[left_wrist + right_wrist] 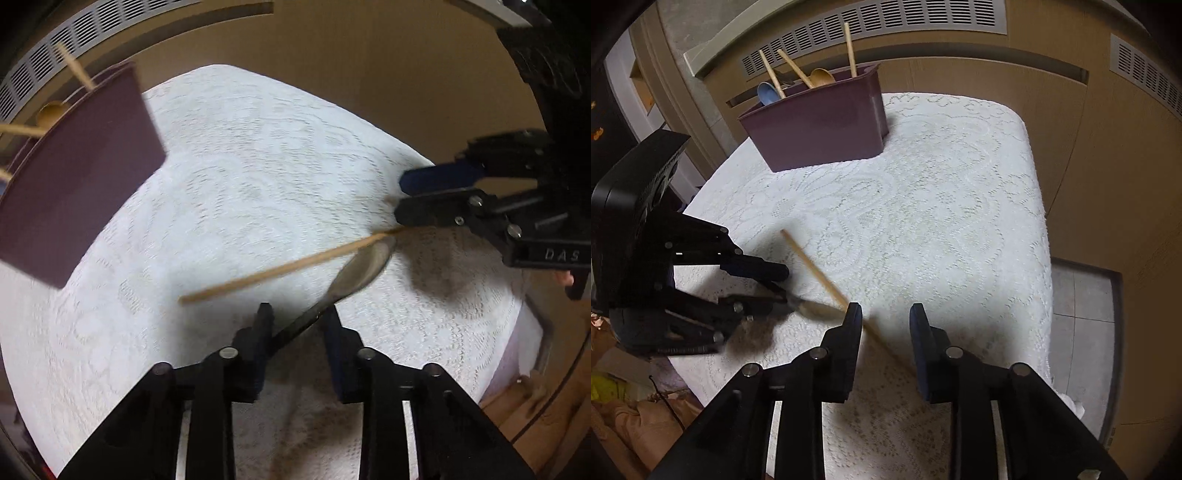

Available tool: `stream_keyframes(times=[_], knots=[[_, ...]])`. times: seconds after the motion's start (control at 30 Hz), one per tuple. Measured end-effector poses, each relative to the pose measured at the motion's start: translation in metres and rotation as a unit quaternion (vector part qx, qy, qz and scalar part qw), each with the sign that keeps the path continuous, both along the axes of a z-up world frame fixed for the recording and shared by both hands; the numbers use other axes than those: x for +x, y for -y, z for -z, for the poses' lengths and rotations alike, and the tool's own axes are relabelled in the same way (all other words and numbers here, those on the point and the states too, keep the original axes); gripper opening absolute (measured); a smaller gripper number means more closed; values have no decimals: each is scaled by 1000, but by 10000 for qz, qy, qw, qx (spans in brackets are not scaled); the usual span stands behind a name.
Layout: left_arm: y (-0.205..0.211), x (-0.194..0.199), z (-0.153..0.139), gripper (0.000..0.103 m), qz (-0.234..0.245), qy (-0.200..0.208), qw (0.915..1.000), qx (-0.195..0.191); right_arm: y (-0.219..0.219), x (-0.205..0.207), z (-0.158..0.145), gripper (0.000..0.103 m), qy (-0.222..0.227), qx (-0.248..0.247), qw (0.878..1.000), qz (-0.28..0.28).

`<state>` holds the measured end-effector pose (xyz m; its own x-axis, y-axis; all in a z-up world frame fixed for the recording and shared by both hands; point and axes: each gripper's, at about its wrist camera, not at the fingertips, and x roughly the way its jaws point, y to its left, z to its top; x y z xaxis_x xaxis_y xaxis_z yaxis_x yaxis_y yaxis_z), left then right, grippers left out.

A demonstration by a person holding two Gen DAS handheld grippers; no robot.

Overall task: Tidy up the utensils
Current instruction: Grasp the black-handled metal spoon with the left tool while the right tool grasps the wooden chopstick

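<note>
**Metal spoon and wooden stick on the lace cloth**

Metal spoon (364, 267) lies on the white lace tablecloth (240, 166), its handle between the left gripper (297, 317) jaws, narrowly parted; grip unclear. A wooden stick (816, 269) crosses it, running between the right gripper (886, 314) jaws, which stand apart. The maroon bin (820, 129) holds other utensils.

Maroon plastic bin (820, 129) stood at far end of white lace-covered table (960, 206), wooden-handled utensils (798, 74) inside; wooden stick (812, 264) lay crossing metal spoon (364, 267) near front.
</note>
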<state>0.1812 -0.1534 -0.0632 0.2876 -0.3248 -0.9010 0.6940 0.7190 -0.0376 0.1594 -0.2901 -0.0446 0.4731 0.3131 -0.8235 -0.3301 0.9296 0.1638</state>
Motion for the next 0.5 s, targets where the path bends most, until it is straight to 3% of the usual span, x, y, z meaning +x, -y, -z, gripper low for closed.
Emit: stream_keyframes(times=[0.1, 0.23, 0.4, 0.5], knots=[[-30, 1, -4, 12, -395, 69, 9992, -68, -13, 2, 1, 27, 8, -40, 9998, -173], [-74, 9, -6, 11, -1037, 62, 9944, -182, -35, 7, 2, 27, 53, -225, 9988, -442], [-120, 12, -7, 11, -1778, 286, 9836, -27, -65, 24, 2, 27, 162, -472, 9954, -817], [-132, 9, -7, 12, -1865, 168, 9821, -191, -78, 39, 10, 27, 98, -753, 9927, -942]])
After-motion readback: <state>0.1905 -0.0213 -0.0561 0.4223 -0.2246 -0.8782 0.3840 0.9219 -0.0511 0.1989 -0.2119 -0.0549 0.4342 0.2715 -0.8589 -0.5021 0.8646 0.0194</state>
